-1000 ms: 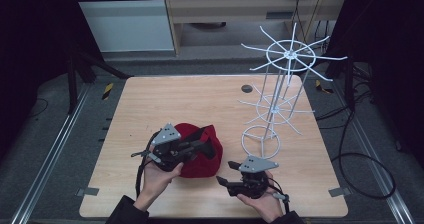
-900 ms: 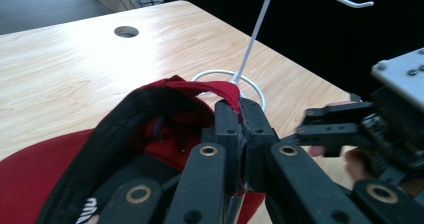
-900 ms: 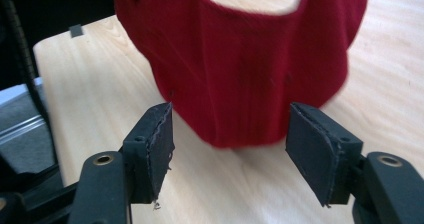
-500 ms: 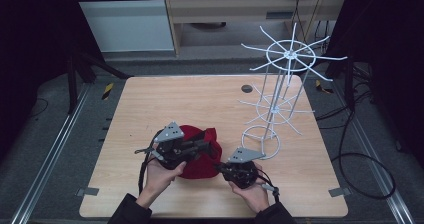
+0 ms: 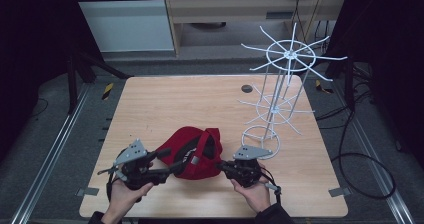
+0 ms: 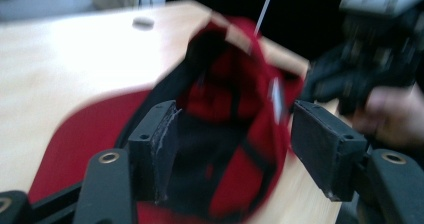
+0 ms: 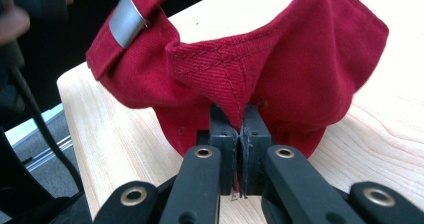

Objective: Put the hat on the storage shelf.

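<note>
I am pinching a fold of the red cap at its back edge with my right gripper, the jaws pressed together on the cloth, while the cap is resting on the table between my two hands. My left gripper has just been opening its jaws; they are standing apart around the open underside of the cap, the pads touching nothing that I can see. I am judging that the rack, near my right hand, is where the cap is going. The risk is that my single pinch is holding only a thin fold, so a quick lift could be pulling the cloth free, or the limp crown could be sagging and snagging on a wire arm.
</note>
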Available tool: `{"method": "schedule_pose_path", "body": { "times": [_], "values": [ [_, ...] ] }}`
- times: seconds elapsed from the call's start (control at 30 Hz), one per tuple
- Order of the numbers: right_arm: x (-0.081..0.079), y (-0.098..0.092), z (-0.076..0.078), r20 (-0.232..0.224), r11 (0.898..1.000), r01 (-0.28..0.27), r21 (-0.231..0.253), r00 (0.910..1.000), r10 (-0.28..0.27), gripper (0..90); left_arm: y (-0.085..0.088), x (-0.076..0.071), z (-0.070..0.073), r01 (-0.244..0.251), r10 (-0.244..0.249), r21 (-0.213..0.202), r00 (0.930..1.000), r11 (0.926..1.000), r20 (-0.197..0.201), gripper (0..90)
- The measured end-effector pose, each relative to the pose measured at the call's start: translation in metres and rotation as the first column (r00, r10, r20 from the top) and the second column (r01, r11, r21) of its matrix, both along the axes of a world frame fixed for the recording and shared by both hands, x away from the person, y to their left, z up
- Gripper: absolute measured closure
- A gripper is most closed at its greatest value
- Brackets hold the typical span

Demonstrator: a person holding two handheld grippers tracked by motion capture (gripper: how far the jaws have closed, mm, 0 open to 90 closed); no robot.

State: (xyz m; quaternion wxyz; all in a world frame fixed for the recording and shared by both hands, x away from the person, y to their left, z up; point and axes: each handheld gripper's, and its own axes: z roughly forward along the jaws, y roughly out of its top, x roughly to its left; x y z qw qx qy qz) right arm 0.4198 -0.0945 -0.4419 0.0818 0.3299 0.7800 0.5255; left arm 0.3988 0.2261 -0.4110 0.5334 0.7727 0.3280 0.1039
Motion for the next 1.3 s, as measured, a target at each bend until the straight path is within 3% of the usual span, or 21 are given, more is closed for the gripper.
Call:
{"method": "schedule_pose_path", "body": {
  "times": [0.03, 0.1, 0.2, 0.27, 0.4, 0.5, 0.6, 0.73, 0.9, 1.03, 1.13, 1.3],
  "values": [
    [0.000, 0.000, 0.000, 0.002, 1.000, 0.006, 0.003, 1.0000, -0.006, 87.9, 0.002, -0.003, -0.011, -0.001, 0.001, 0.021, 0.9999, 0.9998, -0.012, 34.2],
    [0.002, 0.001, 0.001, 0.000, 1.000, 0.009, 0.002, 1.0000, -0.009, 87.9, 0.002, -0.004, -0.016, 0.001, 0.000, 0.032, 0.9999, 0.9995, -0.017, 33.8],
    [0.002, 0.001, 0.002, 0.007, 1.000, 0.021, -0.003, 0.9998, -0.021, 88.0, -0.003, -0.006, -0.027, 0.005, -0.004, 0.087, 1.0000, 0.9962, -0.009, 32.9],
    [0.001, 0.001, 0.003, 0.010, 1.000, 0.024, -0.003, 0.9997, -0.024, 87.9, -0.008, -0.008, -0.029, 0.018, -0.018, 0.081, 0.9998, 0.9966, -0.003, 32.9],
    [0.001, 0.001, 0.003, 0.007, 1.000, 0.024, -0.005, 0.9997, -0.024, 87.9, -0.022, -0.013, -0.034, 0.030, -0.034, 0.123, 0.9989, 0.9920, 0.031, 33.6],
    [0.001, 0.002, 0.002, 0.009, 0.999, 0.032, -0.016, 0.9994, -0.032, 87.9, -0.030, -0.015, -0.035, 0.049, -0.055, 0.131, 0.9979, 0.9901, 0.035, 36.4],
    [0.001, 0.003, 0.003, 0.011, 0.999, 0.039, -0.021, 0.9992, -0.039, 87.9, -0.037, -0.019, -0.038, 0.060, -0.070, 0.172, 0.9962, 0.9833, 0.052, 38.0],
    [0.002, 0.003, 0.002, 0.008, 0.999, 0.047, -0.021, 0.9989, -0.046, 88.0, -0.041, -0.018, -0.041, 0.054, -0.065, 0.202, 0.9968, 0.9779, 0.047, 41.5],
    [0.002, 0.004, 0.003, 0.006, 0.998, 0.055, -0.021, 0.9985, -0.055, 88.0, -0.045, -0.017, -0.048, 0.040, -0.059, 0.261, 0.9960, 0.9645, 0.067, 56.8],
    [0.002, 0.004, 0.002, 0.002, 0.998, 0.055, -0.030, 0.9985, -0.055, 88.0, -0.046, -0.016, -0.050, 0.046, -0.059, 0.271, 0.9974, 0.9616, 0.042, 74.8],
    [0.002, 0.004, 0.001, -0.002, 0.998, 0.053, -0.037, 0.9986, -0.053, 88.0, -0.042, -0.014, -0.047, 0.044, -0.050, 0.242, 0.9985, 0.9694, 0.021, 85.2],
    [0.002, 0.002, 0.001, 0.006, 0.998, 0.042, -0.046, 0.9991, -0.042, 87.1, -0.029, -0.011, -0.031, 0.033, -0.035, 0.154, 0.9993, 0.9875, 0.016, 86.9]
  ]
}}
